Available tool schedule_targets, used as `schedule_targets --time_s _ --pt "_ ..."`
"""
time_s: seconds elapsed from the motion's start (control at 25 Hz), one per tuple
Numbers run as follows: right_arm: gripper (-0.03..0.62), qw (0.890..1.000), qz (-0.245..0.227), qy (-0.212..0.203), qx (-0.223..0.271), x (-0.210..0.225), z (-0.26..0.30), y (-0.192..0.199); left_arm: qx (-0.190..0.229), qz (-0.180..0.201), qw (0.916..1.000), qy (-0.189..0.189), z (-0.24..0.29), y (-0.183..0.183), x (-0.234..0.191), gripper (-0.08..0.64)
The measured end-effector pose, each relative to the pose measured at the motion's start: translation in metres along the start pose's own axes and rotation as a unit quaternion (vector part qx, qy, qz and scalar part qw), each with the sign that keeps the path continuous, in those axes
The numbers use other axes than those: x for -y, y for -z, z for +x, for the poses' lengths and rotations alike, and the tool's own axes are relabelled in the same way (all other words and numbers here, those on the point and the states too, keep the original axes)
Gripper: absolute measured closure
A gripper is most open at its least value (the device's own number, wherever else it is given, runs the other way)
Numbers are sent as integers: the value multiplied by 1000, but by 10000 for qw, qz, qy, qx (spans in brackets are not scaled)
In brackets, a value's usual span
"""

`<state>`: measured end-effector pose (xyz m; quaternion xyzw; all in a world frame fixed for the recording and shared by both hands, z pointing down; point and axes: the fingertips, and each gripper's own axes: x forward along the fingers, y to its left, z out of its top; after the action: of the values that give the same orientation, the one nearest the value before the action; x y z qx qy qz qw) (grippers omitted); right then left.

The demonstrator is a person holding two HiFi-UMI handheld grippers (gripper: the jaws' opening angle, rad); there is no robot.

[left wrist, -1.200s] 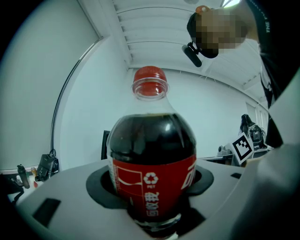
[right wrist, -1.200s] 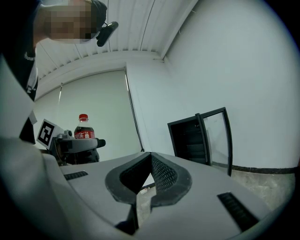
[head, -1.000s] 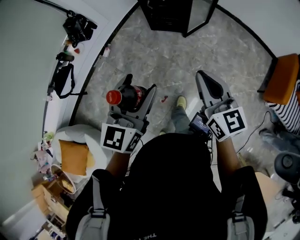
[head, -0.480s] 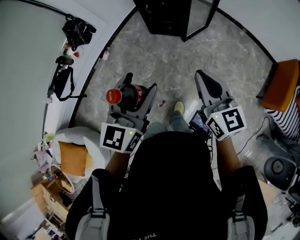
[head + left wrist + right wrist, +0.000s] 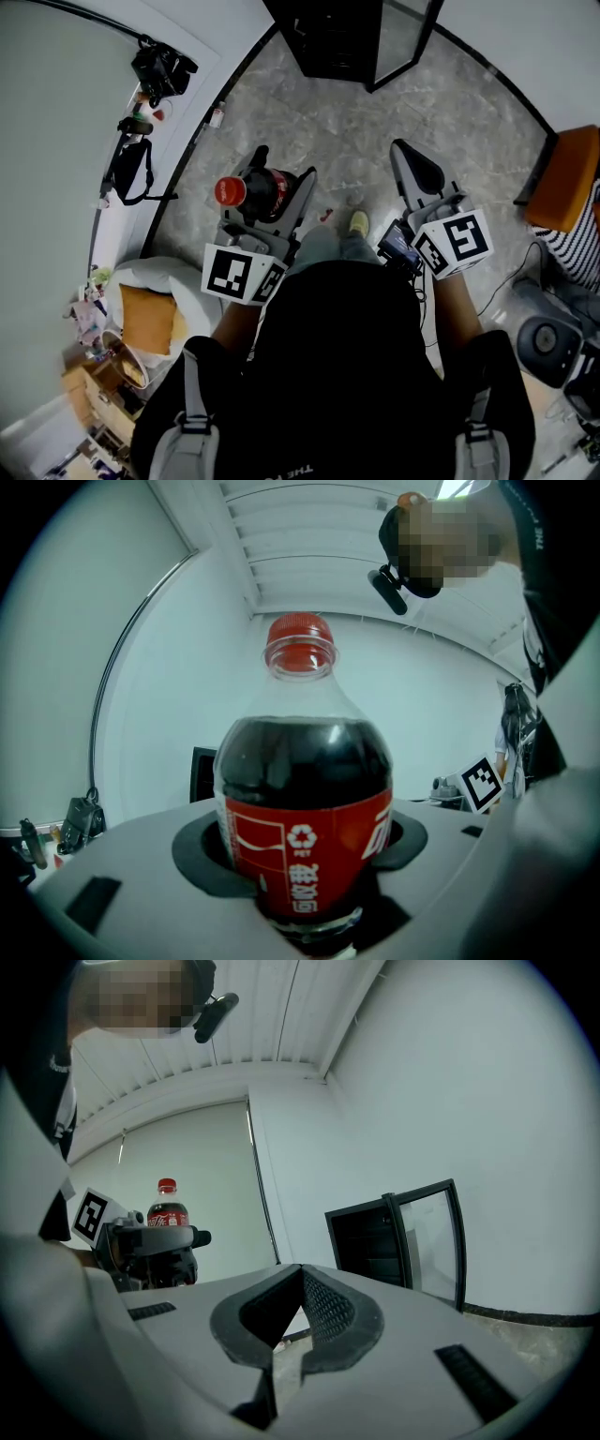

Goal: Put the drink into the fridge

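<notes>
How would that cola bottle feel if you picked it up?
Probably heavy for its size: the cola bottle looks nearly full of dark drink. Its round, smooth body could slip, or roll if laid on its side. It seems fairly stiff: the left gripper clamps it with no dent that shows.

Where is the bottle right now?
In the head view the bottle is left of centre, held upright in the left gripper, which is shut on it. The open fridge stands ahead, at the top edge.
</notes>
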<state>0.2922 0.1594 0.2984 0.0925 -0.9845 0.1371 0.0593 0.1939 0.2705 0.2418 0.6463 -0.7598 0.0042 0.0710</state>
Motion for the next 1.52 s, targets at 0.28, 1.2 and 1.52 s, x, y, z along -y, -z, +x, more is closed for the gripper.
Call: schedule_targets --time_s 0.28,1.2,1.52 --pt "580 10000 -29 -46 34 -4 -5 0 71 43 10000 -52 -7 -7 5 252" --pt "580 9996 -260 0 124 -22 -16 -8 392 56 9991 123 -25 -23 18 252" --pt "580 9991 -406 -21 98 -26 -10 -13 444 -3 9989 141 -26 -23 12 252"
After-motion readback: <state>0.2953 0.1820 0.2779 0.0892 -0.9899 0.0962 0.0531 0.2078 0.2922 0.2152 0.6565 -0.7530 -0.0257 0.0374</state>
